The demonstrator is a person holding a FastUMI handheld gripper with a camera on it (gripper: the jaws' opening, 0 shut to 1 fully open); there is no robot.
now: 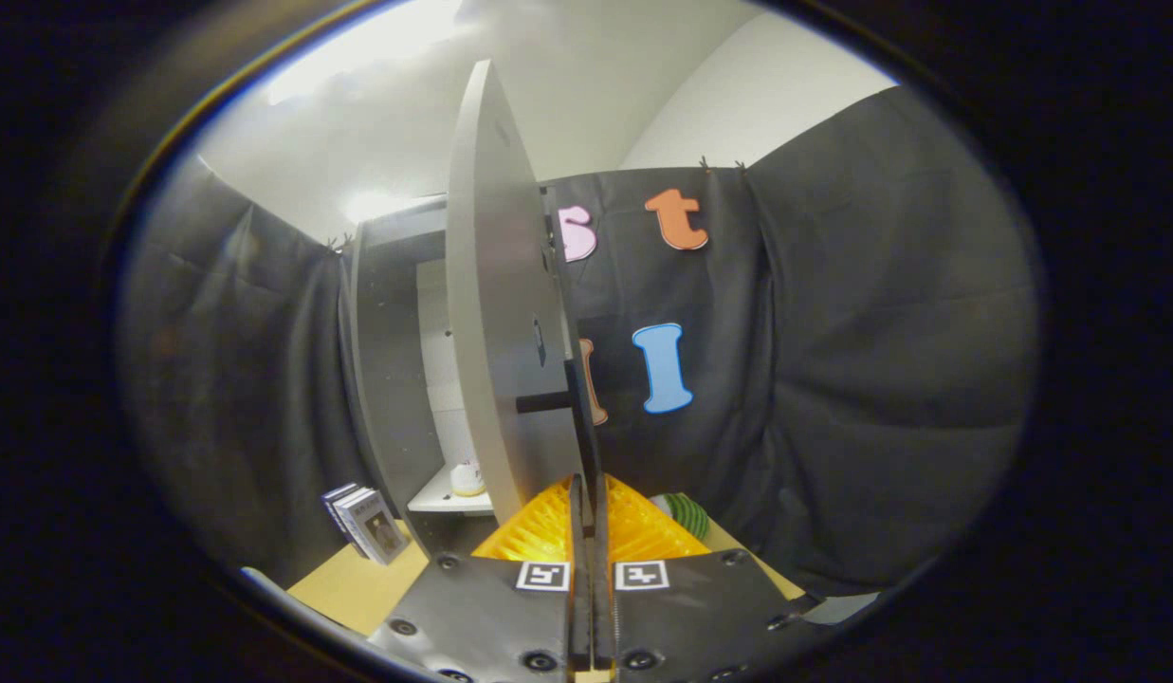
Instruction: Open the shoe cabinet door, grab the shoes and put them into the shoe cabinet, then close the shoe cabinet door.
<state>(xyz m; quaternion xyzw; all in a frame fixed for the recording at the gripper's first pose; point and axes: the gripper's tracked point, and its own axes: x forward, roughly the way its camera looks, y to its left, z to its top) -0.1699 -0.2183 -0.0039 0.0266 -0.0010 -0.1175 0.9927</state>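
Fingers together on the black door handle (586, 417); gripper (587, 493) clamped (both sides pressing). Cabinet door (496, 313) swung open, edge-on just ahead. Beyond-left, shoe (467, 478) on the cabinet shelf (434, 500); books (366, 522) outside.

Shoe (467, 478) half behind door (496, 313)

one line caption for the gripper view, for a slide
Gripper shut on the handle of the half-open cabinet door.
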